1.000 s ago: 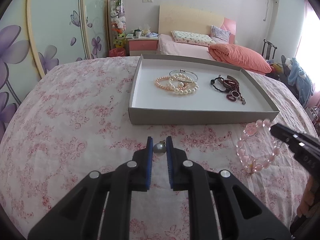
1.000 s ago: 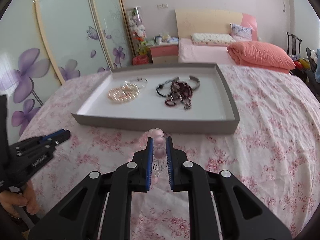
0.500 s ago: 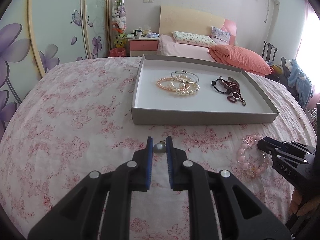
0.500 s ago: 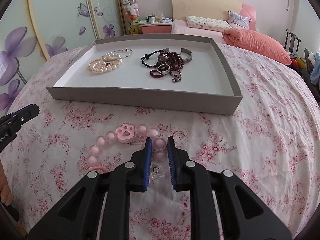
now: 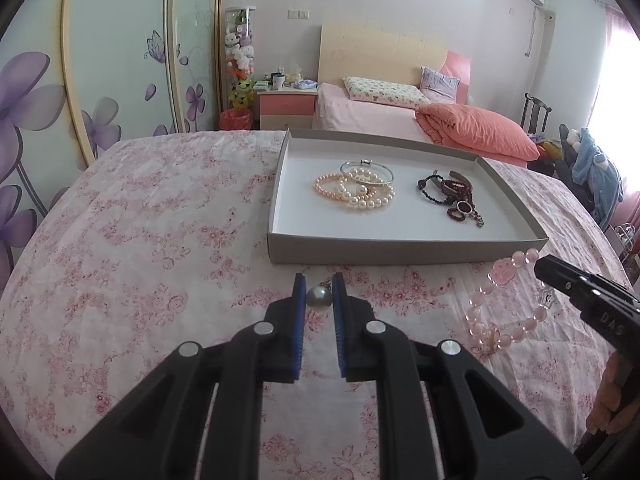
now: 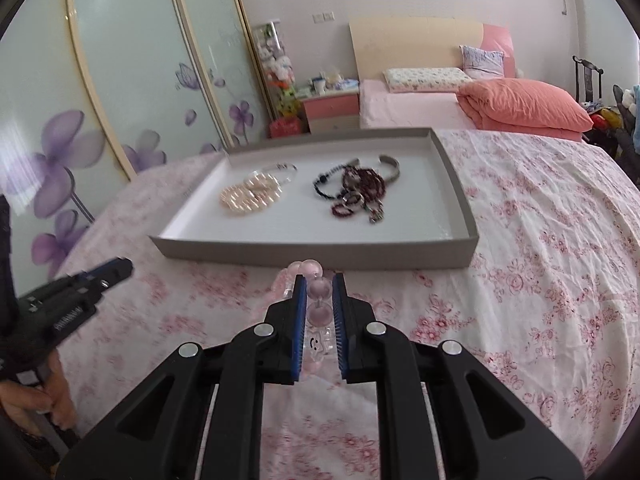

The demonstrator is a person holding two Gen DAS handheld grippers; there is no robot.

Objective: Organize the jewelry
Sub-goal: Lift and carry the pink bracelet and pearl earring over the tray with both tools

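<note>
My left gripper [image 5: 318, 286] is shut on a small grey pearl pendant [image 5: 318, 297], held just above the floral bedcover in front of the grey tray [image 5: 400, 247]. My right gripper [image 6: 319, 286] is shut on a pink bead bracelet [image 6: 319, 294] with a paw charm. In the left wrist view the bracelet [image 5: 500, 320] hangs from the right gripper [image 5: 554, 272], with its lower loop close to the cloth. The tray [image 6: 320, 250] holds pearl bracelets [image 5: 356, 194] with a silver bangle on the left and dark bead jewelry [image 5: 452, 198] on the right.
The tray lies on a bed with a pink floral cover [image 5: 140, 260]. Behind it stand a second bed with an orange quilt [image 5: 476, 136], a pink nightstand [image 5: 286, 108] and sliding wardrobe doors [image 5: 100, 80]. A hand [image 6: 36, 400] holds the left gripper [image 6: 116, 270].
The right gripper dipped towards the bedcover, where the bracelet lay loosely, and has risen again with the bracelet hanging from it. The left gripper with the pendant has kept still.
</note>
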